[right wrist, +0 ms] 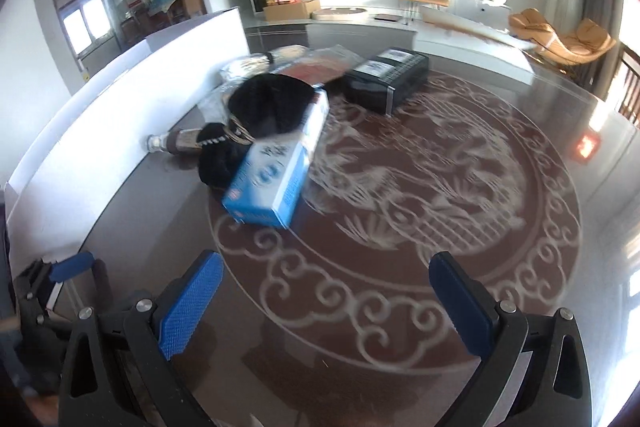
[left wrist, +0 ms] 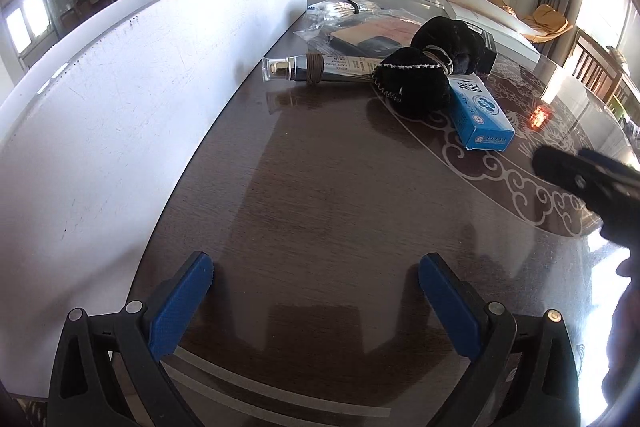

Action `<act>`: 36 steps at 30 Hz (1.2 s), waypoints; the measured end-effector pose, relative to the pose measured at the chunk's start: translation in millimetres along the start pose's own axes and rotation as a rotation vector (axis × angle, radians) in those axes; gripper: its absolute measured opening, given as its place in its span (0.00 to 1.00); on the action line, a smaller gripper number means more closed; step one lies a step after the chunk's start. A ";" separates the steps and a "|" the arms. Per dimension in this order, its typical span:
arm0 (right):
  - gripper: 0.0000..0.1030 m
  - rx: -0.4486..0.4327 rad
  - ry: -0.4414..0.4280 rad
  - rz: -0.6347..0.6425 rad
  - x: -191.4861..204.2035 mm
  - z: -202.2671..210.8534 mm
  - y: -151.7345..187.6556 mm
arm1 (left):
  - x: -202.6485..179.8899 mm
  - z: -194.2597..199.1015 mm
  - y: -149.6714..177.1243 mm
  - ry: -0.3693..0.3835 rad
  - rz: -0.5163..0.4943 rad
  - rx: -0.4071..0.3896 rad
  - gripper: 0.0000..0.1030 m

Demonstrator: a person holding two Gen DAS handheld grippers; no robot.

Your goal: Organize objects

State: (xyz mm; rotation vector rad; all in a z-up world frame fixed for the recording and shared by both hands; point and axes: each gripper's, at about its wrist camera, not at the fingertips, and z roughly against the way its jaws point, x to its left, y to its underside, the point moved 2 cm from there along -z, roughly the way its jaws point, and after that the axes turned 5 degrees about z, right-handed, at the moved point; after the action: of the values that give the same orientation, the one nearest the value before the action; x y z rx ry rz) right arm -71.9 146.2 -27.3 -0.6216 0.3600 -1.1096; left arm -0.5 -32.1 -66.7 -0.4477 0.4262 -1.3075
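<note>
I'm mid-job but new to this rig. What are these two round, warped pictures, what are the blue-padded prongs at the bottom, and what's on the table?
Each picture comes from a fisheye camera on a hand-held gripper, looking forward along its two fingers; there is no robot arm. The blue-padded prongs are those fingers. The left gripper and the right gripper are both open and hold nothing. On the dark patterned table lie a blue box, a black fuzzy hair tie partly on it, a tube with a clear cap, a black box and plastic-wrapped items behind. A long white box stands along the left side.
</note>
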 end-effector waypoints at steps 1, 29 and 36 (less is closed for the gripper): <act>0.99 0.010 -0.006 0.028 9.3 -10.1 -11.7 | 0.0 0.1 0.1 0.001 0.000 0.000 1.00; 0.77 0.069 0.161 -0.027 -47.8 56.2 94.7 | -1.4 -0.8 -0.3 -0.002 0.005 -0.002 1.00; 0.87 0.076 0.137 -0.013 -50.0 29.1 73.7 | -1.3 -0.6 0.0 -0.002 0.005 -0.002 1.00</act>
State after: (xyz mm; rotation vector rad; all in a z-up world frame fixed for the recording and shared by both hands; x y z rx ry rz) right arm -23.4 222.3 -52.7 -0.4823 0.4300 -1.1759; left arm -1.0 -30.8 -67.2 -0.4496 0.4269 -1.3014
